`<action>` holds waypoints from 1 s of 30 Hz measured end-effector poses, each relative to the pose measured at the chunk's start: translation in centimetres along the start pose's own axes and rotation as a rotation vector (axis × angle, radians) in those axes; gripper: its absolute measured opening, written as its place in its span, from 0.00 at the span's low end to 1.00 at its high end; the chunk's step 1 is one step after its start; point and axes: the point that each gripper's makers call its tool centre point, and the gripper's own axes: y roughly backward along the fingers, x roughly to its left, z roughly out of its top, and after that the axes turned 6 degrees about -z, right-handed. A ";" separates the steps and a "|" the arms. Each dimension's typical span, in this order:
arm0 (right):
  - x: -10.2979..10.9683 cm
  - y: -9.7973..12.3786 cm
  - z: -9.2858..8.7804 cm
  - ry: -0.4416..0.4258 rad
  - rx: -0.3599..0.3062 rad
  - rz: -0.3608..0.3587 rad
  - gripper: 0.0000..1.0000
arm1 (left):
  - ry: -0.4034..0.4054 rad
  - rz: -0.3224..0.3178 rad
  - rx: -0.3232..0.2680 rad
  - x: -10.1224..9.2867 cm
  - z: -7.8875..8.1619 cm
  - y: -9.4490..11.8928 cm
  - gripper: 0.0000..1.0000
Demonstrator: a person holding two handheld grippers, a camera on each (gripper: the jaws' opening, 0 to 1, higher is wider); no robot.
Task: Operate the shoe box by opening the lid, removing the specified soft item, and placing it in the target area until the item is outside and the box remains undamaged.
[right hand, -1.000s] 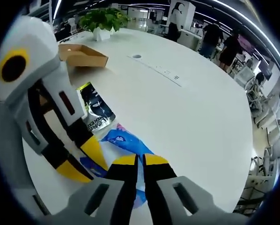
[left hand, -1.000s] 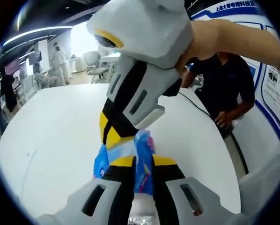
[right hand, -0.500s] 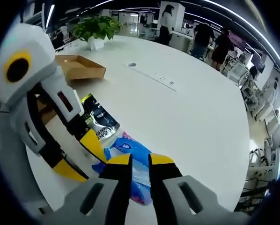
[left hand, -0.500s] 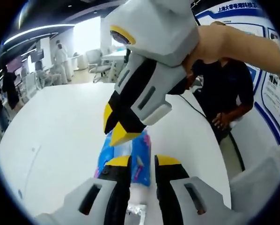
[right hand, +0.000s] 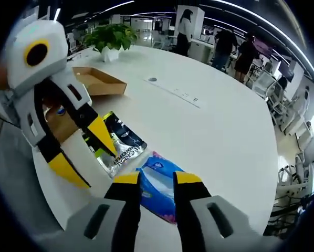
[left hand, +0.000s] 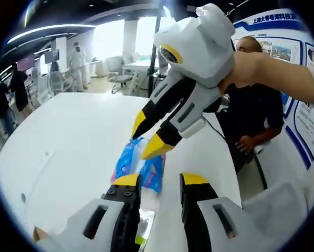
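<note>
A blue soft packet [right hand: 158, 185] lies flat on the white table [right hand: 220, 136], just past my right gripper [right hand: 157, 178], whose jaws stand open above it. In the left gripper view the same blue packet [left hand: 139, 164] rests beyond my open left gripper [left hand: 160, 181], with nothing between the jaws. The right gripper [left hand: 148, 135] reaches in from the upper right, open, its tips just over the packet. The left gripper [right hand: 86, 153] enters the right gripper view from the left, open. A brown cardboard box part [right hand: 96, 81] lies open behind, and another brown piece [right hand: 60, 121] sits by the left gripper.
A black and silver packet [right hand: 120, 144] lies next to the blue one. A potted plant [right hand: 111, 35] stands at the table's far end. A person in dark clothes [left hand: 257, 105] stands close to the table edge. Office chairs and other people are far back.
Both grippers, earlier closed on the blue packet, have spread their jaws and pulled back. The packet now lies free on the table.
</note>
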 end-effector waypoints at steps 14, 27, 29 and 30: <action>3.7 1.3 1.8 0.004 -0.057 0.000 0.41 | 0.087 0.082 -0.067 -0.9 -1.5 6.3 0.46; 7.6 2.5 4.6 0.003 -0.131 0.013 0.54 | 0.129 0.204 -0.140 -0.2 -3.3 12.5 0.53; 8.3 2.7 4.9 -0.002 -0.139 0.018 0.55 | 0.146 0.231 -0.144 0.3 -3.9 13.3 0.53; 8.5 2.8 5.0 -0.003 -0.140 0.021 0.56 | 0.153 0.240 -0.153 0.4 -4.0 13.7 0.53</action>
